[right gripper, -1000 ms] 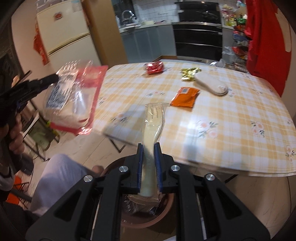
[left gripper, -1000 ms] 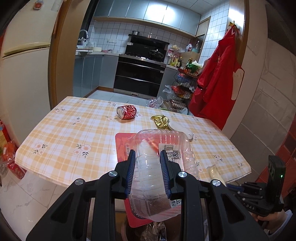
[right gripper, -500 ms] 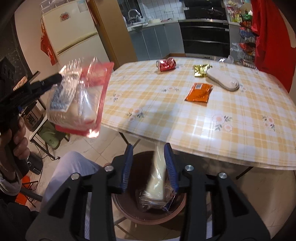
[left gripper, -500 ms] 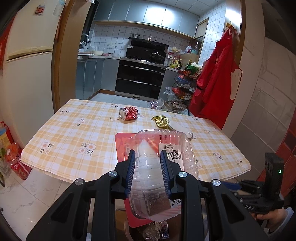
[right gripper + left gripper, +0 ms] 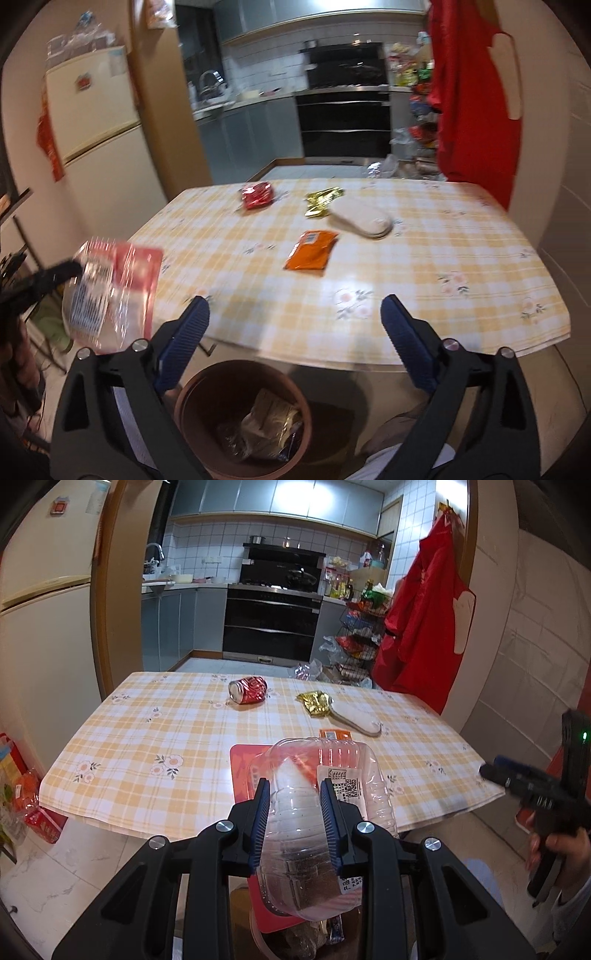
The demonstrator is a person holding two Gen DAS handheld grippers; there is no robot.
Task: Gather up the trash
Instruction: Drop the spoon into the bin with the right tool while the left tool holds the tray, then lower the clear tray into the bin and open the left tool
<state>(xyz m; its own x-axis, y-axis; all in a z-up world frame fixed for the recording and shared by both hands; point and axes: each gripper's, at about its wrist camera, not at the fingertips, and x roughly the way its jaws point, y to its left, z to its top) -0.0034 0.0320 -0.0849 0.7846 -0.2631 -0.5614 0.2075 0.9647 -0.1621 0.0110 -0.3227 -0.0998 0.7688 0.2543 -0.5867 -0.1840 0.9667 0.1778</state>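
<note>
My left gripper (image 5: 294, 794) is shut on a clear plastic package (image 5: 321, 760) with a red backing card, held up in front of the table edge. From the right wrist view the same package (image 5: 114, 291) hangs at the left, blurred. My right gripper (image 5: 295, 306) hovers over a brown round bin (image 5: 240, 365), its jaws opening wide with nothing between them. A pale wrapper (image 5: 269, 417) lies inside the bin with other trash. On the checked tablecloth (image 5: 424, 280) lie a crushed red can (image 5: 257, 195), a gold wrapper (image 5: 321, 197) and an orange packet (image 5: 311, 254).
A flat whitish slipper-like thing (image 5: 360, 218) lies beside the gold wrapper. Red clothing (image 5: 476, 92) hangs at the right wall, with a loaded wire rack (image 5: 354, 642) beyond the table. A fridge (image 5: 96, 122) stands at the left. A person's knee shows next to the bin.
The right gripper let go of the pale wrapper, which dropped into the bin; its jaws spread wide and it rose. The left gripper kept the plastic package nearly still.
</note>
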